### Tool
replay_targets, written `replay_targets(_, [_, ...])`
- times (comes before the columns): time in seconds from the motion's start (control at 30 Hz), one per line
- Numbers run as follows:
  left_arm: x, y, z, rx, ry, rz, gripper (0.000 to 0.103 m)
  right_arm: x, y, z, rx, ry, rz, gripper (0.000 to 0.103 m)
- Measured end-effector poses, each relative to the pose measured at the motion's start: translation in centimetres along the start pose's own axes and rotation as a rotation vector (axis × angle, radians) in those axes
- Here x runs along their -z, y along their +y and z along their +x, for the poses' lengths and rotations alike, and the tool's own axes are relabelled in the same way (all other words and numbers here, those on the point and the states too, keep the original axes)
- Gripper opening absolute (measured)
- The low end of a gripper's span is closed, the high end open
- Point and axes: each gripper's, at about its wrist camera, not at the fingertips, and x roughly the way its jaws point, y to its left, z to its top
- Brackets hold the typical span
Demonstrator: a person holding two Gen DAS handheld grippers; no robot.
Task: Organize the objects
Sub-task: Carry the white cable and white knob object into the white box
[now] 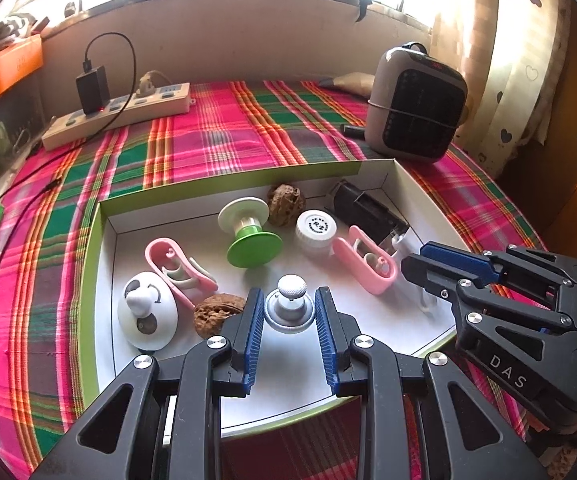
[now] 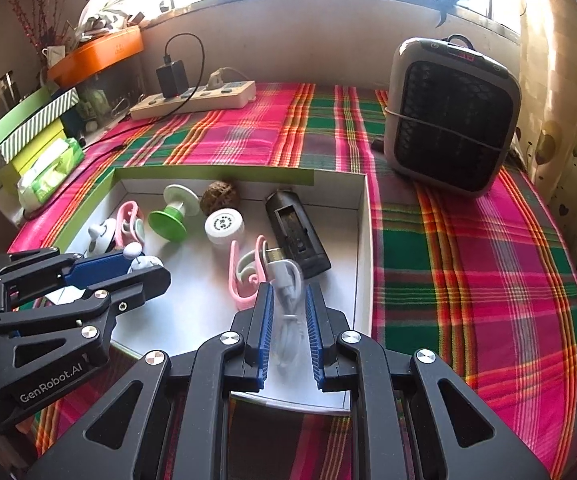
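Observation:
A white tray with green walls (image 1: 228, 180) (image 2: 216, 174) lies on a plaid cloth and holds small items. My left gripper (image 1: 288, 294) is low over the tray's near side, its blue pads pressed on the round base of a silver knob (image 1: 288, 312) with a ball top. My right gripper (image 2: 288, 288) is shut on a coiled white USB cable (image 2: 286, 276) at the tray's right part. Each gripper shows in the other's view: the right gripper (image 1: 408, 266), the left gripper (image 2: 162, 276). Two pink clips (image 1: 176, 268) (image 1: 364, 264), a green-and-white spool (image 1: 248, 236), two walnuts (image 1: 218, 312) (image 1: 286, 202), a white cap (image 1: 314, 230) and a black device (image 1: 368, 208) lie in the tray.
A round white piece with dark patches (image 1: 146, 312) lies at the tray's left. A grey fan heater (image 2: 452, 116) stands at the back right, and a power strip (image 2: 196, 100) with a black charger at the back left. Boxes and a tissue pack (image 2: 50, 172) line the left edge.

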Motion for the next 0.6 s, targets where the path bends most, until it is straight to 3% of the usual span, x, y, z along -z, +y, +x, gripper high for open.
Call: replay_targets(0.6, [0.2, 0.0, 0.78, -0.012, 0.022, -0.002, 0.024, 0.01, 0.57, 0.37, 0.022, 0.005, -0.012, 0.018])
